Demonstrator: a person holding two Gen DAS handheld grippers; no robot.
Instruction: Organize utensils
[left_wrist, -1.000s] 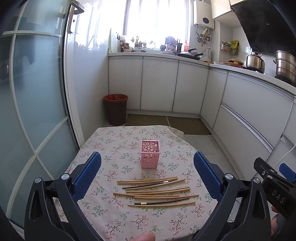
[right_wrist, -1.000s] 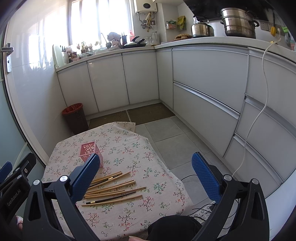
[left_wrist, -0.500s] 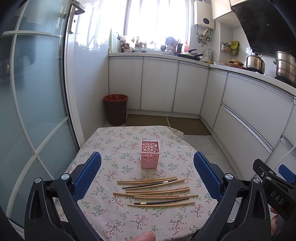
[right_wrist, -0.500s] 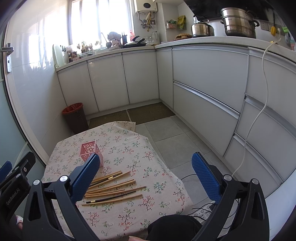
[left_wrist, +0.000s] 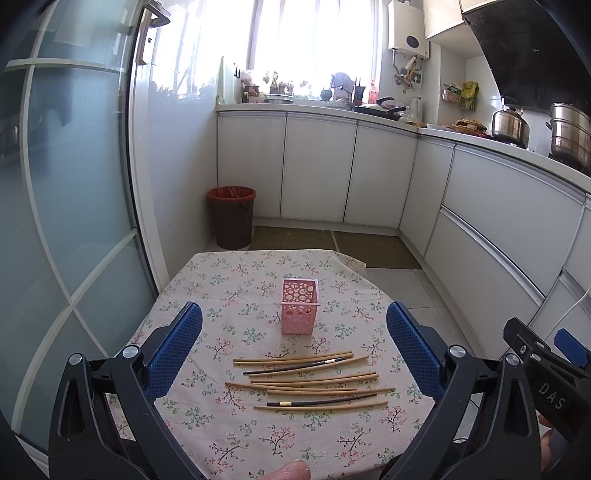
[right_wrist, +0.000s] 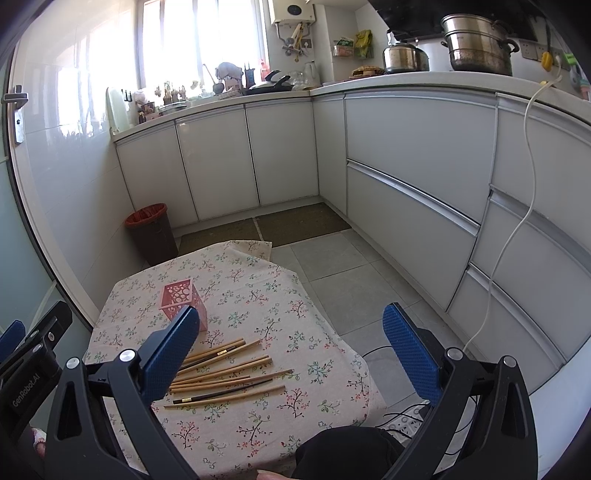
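Observation:
Several chopsticks (left_wrist: 310, 382), bamboo ones and two dark ones, lie scattered sideways on the floral tablecloth (left_wrist: 221, 280). Behind them a pink perforated holder (left_wrist: 299, 311) stands upright, with nothing showing above its rim. My left gripper (left_wrist: 293, 332) hovers open above the near side of the table, nothing between its blue pads. In the right wrist view the same chopsticks (right_wrist: 225, 376) and the pink holder (right_wrist: 181, 301) sit left of centre. My right gripper (right_wrist: 291, 341) is open too, held above the table's right edge, with nothing in it.
The small table (right_wrist: 258, 288) stands in a narrow kitchen with white cabinets (left_wrist: 317, 166) behind and to the right. A brown bin (left_wrist: 231, 216) stands on the floor beyond the table. A glass door (left_wrist: 66, 184) runs along the left. A white cable (right_wrist: 517, 221) hangs at the right.
Hardly anything differs. The right gripper's body sits slightly lower at the edge of the left wrist view; chopsticks and holder have not moved.

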